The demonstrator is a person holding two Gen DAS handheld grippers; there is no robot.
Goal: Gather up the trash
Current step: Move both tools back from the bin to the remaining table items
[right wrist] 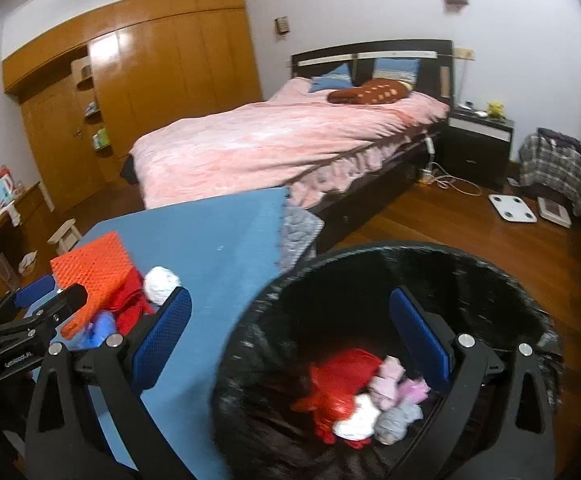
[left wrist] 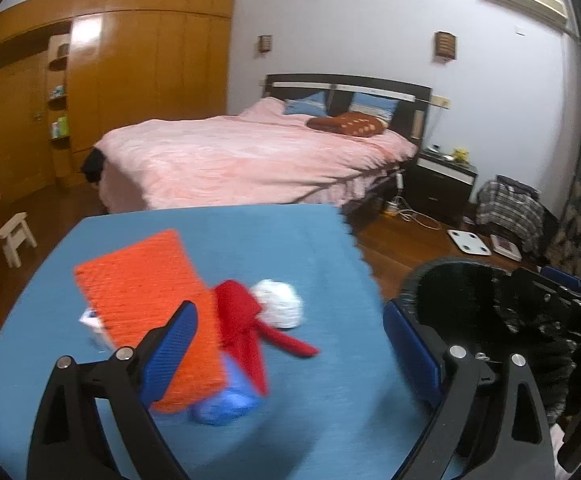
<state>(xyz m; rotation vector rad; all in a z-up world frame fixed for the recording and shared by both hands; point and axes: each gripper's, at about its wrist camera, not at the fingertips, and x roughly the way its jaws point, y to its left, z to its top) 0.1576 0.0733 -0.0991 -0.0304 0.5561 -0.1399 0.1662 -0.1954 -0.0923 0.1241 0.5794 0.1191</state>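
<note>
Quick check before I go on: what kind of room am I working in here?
A lived-in bedroom, it seems: a bed with pink bedding, a wooden wardrobe along the wall and a nightstand beside the bed.

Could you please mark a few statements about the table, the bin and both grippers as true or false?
1. The right gripper is open with nothing between its fingers. True.
2. The black-lined bin is empty. False: red, white and pink scraps lie at its bottom.
3. A white crumpled wad sits on the blue table beside a red piece. True.
4. The left gripper is clamped on the orange block. False: it is open and holds nothing.
5. The bed has a green cover. False: the cover is pink.
</note>
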